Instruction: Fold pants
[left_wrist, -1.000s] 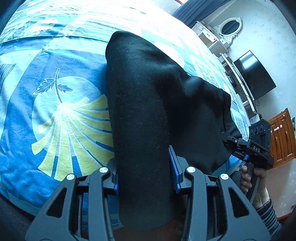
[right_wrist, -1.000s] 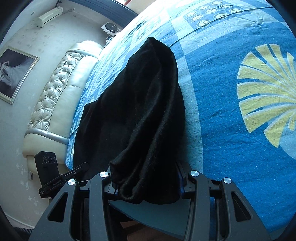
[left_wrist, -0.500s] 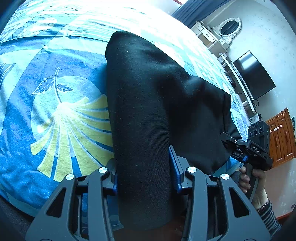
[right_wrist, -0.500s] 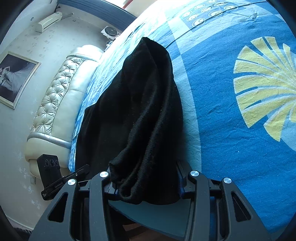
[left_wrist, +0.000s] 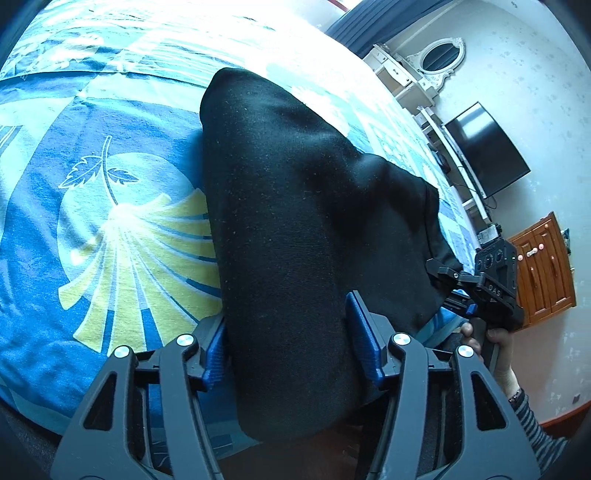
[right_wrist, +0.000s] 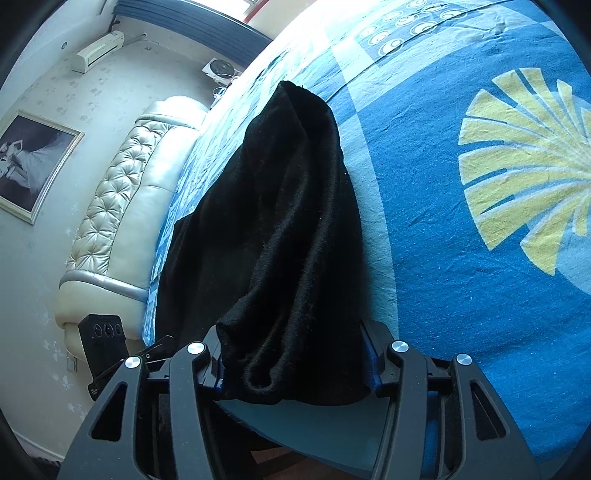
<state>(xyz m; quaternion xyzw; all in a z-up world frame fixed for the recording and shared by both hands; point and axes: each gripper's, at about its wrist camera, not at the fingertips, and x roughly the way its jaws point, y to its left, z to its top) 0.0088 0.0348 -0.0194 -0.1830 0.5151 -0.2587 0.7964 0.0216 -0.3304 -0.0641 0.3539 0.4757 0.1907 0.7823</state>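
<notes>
**Both ends of the pants gripped at the bed's near edge**

The bed (left_wrist: 110, 229), covered by a blue sheet with a yellow fan print, fills most of both views, and the black pants (left_wrist: 295, 221) are stretched over it, with the far end lying on the sheet and the near ends raised toward the cameras. The greatest risk is judged to be a slip: the cloth is thick and bunched, so if either grip is loosened while the pants are carried over, one end could drop and the fold would be spoiled. A second risk is a skewed fold, which would be caused by the two grippers being moved unevenly (the fabric on the right side is already gathered in ropey folds). The sheet could also be dragged along if the cloth is pulled low across it.

In the left wrist view the left gripper (left_wrist: 290, 341) is seen with its blue pads (left_wrist: 364, 343) pressed against a broad, smooth band of the pants, which runs straight away from it across the bed. In the right wrist view the right gripper (right_wrist: 295, 363) is clamped on a bunched end of the pants (right_wrist: 280, 240), which hangs over the fingers. The right gripper is also visible from the left camera, held in a hand (left_wrist: 495, 343) at the bed's edge.
</notes>
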